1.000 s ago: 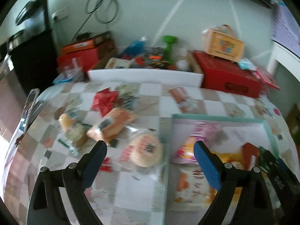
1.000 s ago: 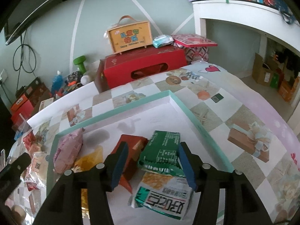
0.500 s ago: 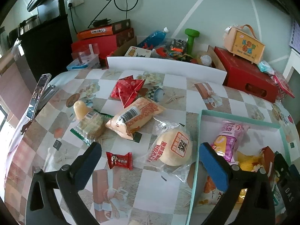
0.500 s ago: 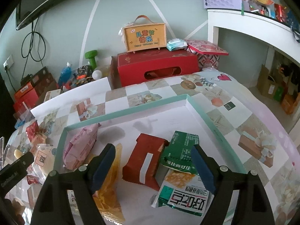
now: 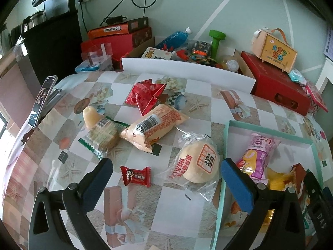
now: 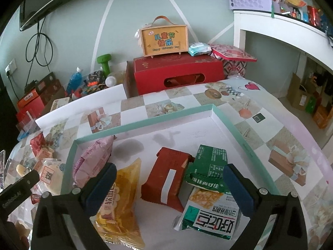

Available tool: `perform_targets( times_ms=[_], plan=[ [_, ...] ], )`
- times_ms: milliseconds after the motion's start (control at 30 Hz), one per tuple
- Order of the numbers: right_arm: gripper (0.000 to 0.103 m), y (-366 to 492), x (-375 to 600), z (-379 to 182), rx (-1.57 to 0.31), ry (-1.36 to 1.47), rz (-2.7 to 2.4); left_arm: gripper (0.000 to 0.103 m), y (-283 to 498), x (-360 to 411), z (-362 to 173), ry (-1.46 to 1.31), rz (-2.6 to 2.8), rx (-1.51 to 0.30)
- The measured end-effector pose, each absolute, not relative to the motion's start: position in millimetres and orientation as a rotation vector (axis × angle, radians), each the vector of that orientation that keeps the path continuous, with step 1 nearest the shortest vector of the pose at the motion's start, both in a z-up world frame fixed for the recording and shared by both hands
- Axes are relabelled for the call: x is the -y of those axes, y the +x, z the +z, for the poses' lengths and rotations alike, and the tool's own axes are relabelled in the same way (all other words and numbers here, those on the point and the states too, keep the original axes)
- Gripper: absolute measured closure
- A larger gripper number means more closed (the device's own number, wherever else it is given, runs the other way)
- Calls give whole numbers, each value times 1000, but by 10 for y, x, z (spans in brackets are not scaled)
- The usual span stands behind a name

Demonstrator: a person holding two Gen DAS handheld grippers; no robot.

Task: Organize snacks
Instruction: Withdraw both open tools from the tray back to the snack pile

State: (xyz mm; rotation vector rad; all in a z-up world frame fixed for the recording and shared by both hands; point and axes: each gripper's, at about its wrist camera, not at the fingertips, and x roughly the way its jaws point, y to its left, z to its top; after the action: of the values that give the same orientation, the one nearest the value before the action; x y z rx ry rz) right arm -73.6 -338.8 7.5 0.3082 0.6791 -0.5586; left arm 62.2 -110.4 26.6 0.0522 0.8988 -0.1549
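Observation:
A shallow teal-rimmed tray (image 6: 145,123) holds a pink packet (image 6: 91,158), a yellow packet (image 6: 120,204), a red-brown packet (image 6: 166,179), a green packet (image 6: 208,166) and a white-green packet (image 6: 210,214). My right gripper (image 6: 168,185) is open and empty above them. On the table left of the tray (image 5: 226,145) lie a round bun in clear wrap (image 5: 197,162), a small red candy (image 5: 135,176), an orange packet (image 5: 152,125), red packets (image 5: 145,95) and crackers (image 5: 103,134). My left gripper (image 5: 166,179) is open and empty above the candy and bun.
A phone (image 5: 42,100) leans at the table's left edge. A white board (image 5: 187,73) stands along the back, with red boxes (image 5: 276,83), a yellow gift box (image 5: 274,51), a green dumbbell (image 5: 216,41) and a blue bottle (image 5: 174,38) behind it. A white shelf (image 6: 281,31) stands at the right.
My right gripper opened, let go of the green packet in the tray and drew back. My left gripper swung left and back over the loose snacks.

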Motion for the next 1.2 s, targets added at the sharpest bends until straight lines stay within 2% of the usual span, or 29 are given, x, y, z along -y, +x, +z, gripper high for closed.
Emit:
perform_targets(
  times_ms=[367,867,1200],
  plan=[
    [0,-710,3261,173,-625,323,-525,0,644,922,220,53,-144,-926],
    [0,-435,2647,171,-641,237,-397,0,845,-31,250,-105,15,-952],
    [0,-230,2094,114,-667,166,-284,0,876,-272,253,-134,10,-972]
  ],
)
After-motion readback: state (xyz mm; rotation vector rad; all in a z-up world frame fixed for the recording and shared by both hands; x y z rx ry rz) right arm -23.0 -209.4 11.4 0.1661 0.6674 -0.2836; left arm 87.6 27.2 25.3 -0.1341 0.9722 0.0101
